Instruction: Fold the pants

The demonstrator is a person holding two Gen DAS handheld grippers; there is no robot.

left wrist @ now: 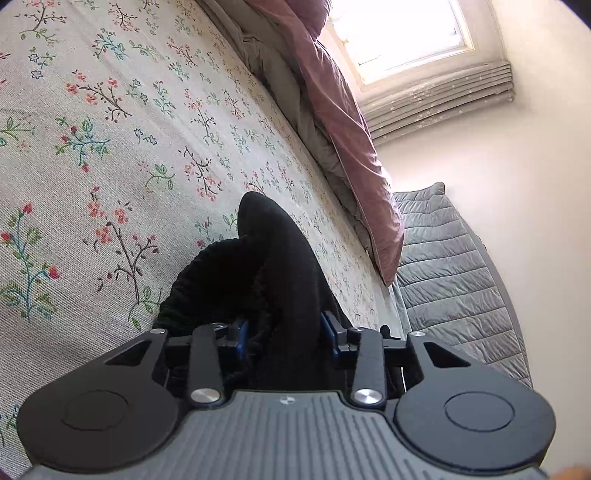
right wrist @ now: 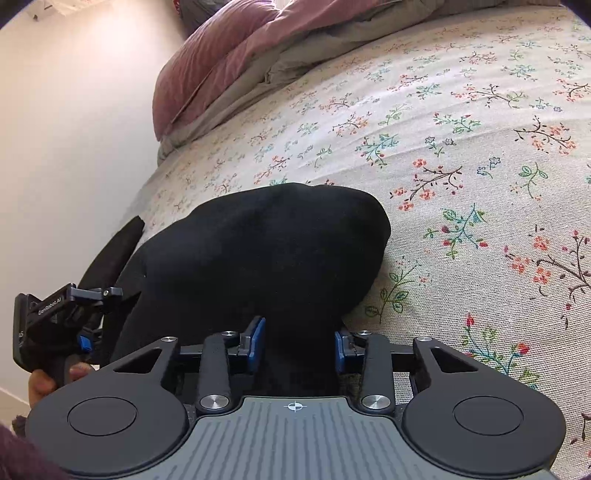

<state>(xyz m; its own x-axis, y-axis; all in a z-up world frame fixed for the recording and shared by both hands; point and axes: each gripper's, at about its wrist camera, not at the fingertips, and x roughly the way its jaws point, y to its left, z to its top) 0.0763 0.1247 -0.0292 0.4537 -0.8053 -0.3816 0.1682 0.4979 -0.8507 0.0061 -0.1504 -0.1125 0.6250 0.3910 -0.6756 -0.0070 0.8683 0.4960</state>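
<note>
The black pants hang bunched over the floral bedspread. My left gripper is shut on the pants, with black cloth and a ribbed waistband filling the space between its blue pads. In the right wrist view the pants form a wide black mound on the bedspread. My right gripper is shut on the pants, cloth pinched between its blue pads. The left gripper's body shows at the left edge, also against the black cloth.
A mauve duvet and grey blanket lie bunched along the far side of the bed, also in the right wrist view. A grey quilted cover lies beyond the bed. A window and white walls stand behind.
</note>
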